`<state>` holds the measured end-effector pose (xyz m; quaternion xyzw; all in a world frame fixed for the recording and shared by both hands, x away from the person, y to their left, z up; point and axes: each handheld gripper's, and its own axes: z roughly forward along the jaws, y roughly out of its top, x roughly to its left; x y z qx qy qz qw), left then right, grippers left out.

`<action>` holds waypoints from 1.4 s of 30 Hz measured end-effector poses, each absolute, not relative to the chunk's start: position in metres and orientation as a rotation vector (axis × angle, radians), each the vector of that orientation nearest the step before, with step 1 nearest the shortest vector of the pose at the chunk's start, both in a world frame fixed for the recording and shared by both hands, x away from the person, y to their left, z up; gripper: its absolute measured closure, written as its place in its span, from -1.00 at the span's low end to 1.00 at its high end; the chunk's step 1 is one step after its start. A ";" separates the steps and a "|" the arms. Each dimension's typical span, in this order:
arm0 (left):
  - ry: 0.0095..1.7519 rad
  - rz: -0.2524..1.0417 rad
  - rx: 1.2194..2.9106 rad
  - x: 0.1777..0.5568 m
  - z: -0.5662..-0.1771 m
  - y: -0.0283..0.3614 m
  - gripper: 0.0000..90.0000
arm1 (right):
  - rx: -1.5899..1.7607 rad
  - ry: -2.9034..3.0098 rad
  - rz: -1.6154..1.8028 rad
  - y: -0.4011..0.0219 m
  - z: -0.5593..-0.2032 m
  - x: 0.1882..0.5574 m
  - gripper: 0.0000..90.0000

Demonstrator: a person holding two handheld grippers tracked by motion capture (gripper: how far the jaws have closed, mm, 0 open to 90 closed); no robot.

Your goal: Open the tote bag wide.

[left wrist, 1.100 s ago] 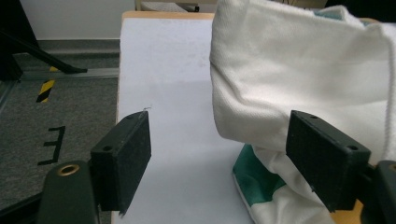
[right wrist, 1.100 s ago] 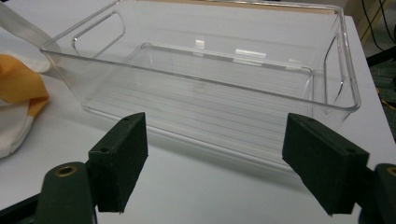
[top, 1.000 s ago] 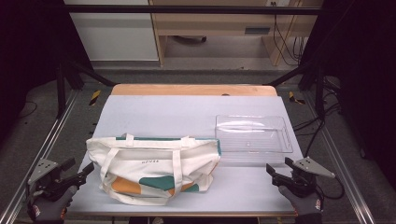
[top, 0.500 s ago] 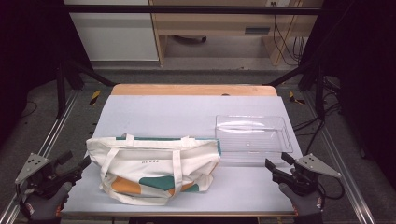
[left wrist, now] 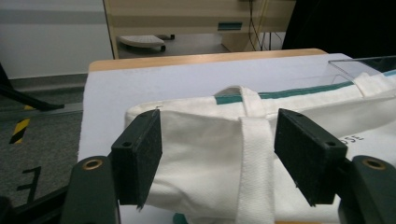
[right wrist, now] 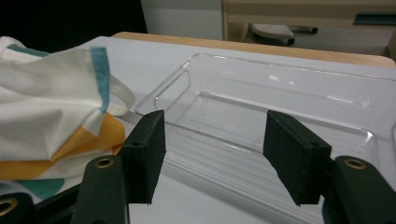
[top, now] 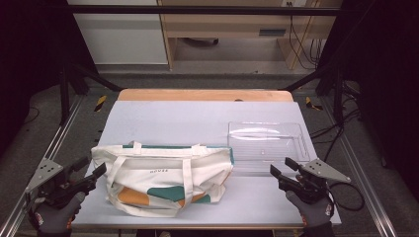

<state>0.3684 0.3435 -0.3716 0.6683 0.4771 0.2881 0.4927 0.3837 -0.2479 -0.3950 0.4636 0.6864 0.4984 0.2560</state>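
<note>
Fingers [left wrist: 139,154] spread wide on the left gripper [top: 91,177], pinching nothing — parked off the table's [top: 197,116] left edge at about 8 o'clock, aimed toward the bag [top: 163,175]. Seen along those jaws: white cloth and one upright strap [left wrist: 254,158] running between the pads, apart from both, so no grip yet.

Bag lying flat on its side at about 7 o'clock on the table, cream cloth with orange and green patches, a green band along the top edge, two looped handles folded over the front. Right end just beside, perhaps touching, the clear tray [top: 267,143] at about 4 o'clock; contact hard to tell.

Right gripper [top: 284,170] near the table's right front corner, close to 5 o'clock, fingers [right wrist: 144,154] likewise parted and holding nothing, pointed over the tray's near rim with the bag's corner off to one side.

Likely trouble from here: closing the left jaws on loose cloth rather than the strap, so the bag sags or slides instead of lifting. Dragging the bag rightward could shove the light tray toward the table edge. Closing on the tray's thin, slick rim at a slant could let it squirt free or tip — a square, deep bite looks safer.
</note>
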 end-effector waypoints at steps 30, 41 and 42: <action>1.176 0.584 1.861 0.399 -0.398 0.307 0.53 | 1.018 2.069 1.470 -0.155 -0.350 0.411 -0.01; 1.174 0.548 1.839 0.394 -0.404 0.312 0.76 | 0.889 2.192 1.488 -0.079 -0.353 0.425 0.02; 1.174 0.546 1.840 0.394 -0.404 0.312 0.79 | 0.868 2.220 1.495 -0.064 -0.356 0.427 0.01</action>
